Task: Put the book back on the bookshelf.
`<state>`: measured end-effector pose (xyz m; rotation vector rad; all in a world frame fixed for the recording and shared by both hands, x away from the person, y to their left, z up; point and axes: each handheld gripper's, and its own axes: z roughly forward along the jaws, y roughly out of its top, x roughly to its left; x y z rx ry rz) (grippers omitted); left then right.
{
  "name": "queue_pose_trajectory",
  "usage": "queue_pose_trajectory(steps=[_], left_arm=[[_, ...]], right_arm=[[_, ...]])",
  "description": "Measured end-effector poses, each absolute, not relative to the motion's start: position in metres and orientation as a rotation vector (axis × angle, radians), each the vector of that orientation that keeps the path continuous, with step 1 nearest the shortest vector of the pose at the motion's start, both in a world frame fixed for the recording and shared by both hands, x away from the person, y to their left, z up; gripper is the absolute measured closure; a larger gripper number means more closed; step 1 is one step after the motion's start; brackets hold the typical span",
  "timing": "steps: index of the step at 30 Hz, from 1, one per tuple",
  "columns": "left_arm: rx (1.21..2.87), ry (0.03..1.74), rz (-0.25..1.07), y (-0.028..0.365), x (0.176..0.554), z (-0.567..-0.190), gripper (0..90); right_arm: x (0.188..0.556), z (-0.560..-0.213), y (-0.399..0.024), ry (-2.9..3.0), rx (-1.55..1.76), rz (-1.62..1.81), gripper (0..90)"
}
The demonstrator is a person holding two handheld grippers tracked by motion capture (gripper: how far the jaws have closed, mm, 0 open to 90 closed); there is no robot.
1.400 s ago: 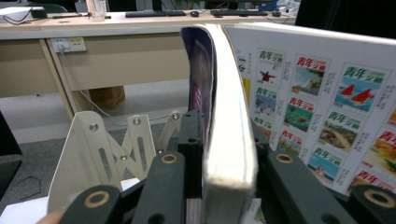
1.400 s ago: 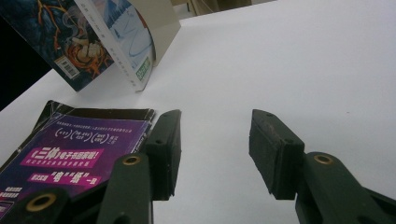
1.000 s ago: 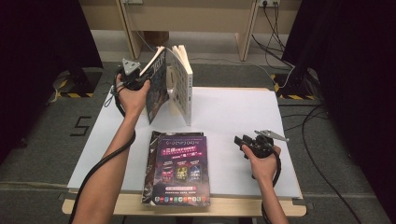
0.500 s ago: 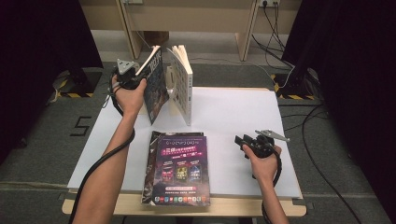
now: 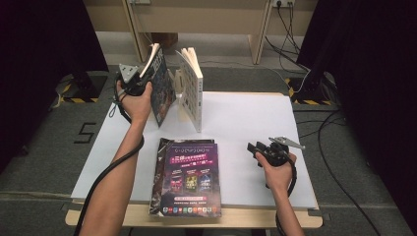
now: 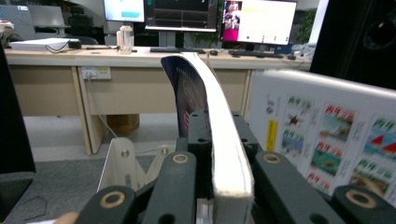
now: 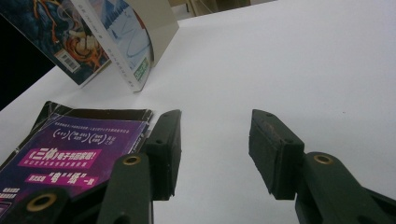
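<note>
**Left hand-held gripper clamps a book by the bookend**

The left hand-held gripper [image 5: 140, 83] is closed on a dark-covered book [image 5: 160, 91] near the far-left corner of the counter [image 5: 246, 123]. In the left gripper view its two black jaws press on either side of the book's page edge [image 6: 224, 140], and the book curves up and away between them. From the high view the book stands tilted, its top leaning toward the gripper, its lower edge on the counter just beside a cream bookend [image 5: 183, 101].

A second book, white-covered [image 5: 193, 88], stands on the other side of that bookend, leaning against it at the counter's far edge. Its printed cover shows at the right of the left gripper view [image 6: 327, 140].

The right hand-held gripper [image 5: 260, 150] rests near the counter's right edge, closer to the near side, held in the person's right hand [image 5: 278, 169]. Its jaws stand apart with nothing between them; the right gripper view shows bare white counter in the gap [image 7: 215, 154].

A stack of purple-covered magazines [image 5: 189, 177] lies flat at the middle of the near edge, overhanging it slightly, well apart from the standing books and just left of the right gripper's jaws.
</note>
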<state>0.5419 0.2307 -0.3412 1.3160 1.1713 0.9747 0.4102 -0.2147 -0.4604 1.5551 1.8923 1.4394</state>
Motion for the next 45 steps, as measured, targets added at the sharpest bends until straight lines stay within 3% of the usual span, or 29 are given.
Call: queue_pose_trajectory(steps=[13,29,33,45], left_arm=[[1.339,1.219,0.999,0.232,0.543,-0.339,80.6],[1.359,1.240,0.965,0.234,0.542,-0.340,68.4],[1.346,1.265,0.932,0.235,0.541,-0.342,59.3],[1.343,1.277,0.913,0.240,0.540,-0.346,55.1]], right_arm=[[0.409,-0.459,-0.216,1.889,1.558,1.440,54.6],[0.409,-0.459,-0.215,1.889,1.543,1.436,54.6],[0.409,-0.459,-0.214,1.889,1.555,1.442,54.6],[0.409,-0.459,-0.213,1.892,1.553,1.442,54.6]])
